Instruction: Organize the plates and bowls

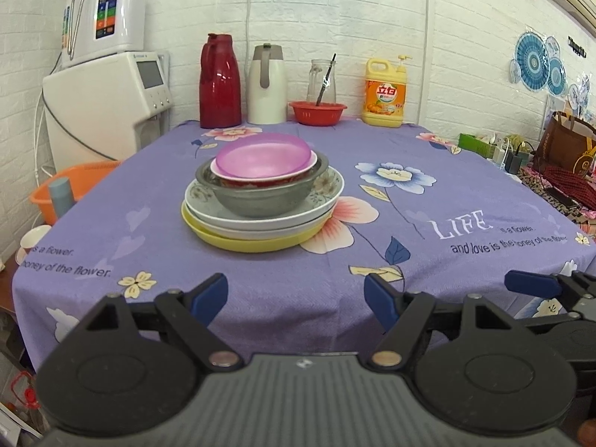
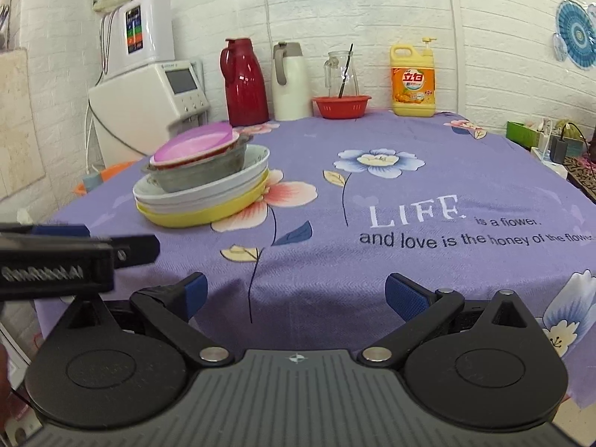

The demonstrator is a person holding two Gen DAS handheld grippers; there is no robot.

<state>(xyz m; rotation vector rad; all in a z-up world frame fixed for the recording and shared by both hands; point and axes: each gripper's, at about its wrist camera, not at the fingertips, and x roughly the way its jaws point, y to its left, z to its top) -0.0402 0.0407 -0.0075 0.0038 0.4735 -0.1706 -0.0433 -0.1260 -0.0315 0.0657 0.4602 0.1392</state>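
Left wrist view: left gripper [image 1: 296, 300] fingers apart, nothing held. Dish stack on purple tablecloth [image 1: 465, 171], well ahead: purple plastic plate [image 1: 262, 158] topmost, metal bowl [image 1: 260, 197] beneath, yellow plate [image 1: 253, 240] at base.

Right wrist view: right gripper [image 2: 296, 300] fingers apart, empty. Stack seen ahead-left. Purple plate judged light, slippery; rim grip advised. White ceramic plates [image 2: 208, 190] judged fragile.

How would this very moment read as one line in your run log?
stack: purple dish on bowls on plates, untouched | left gripper: open, empty | right gripper: open, empty | both short of stack
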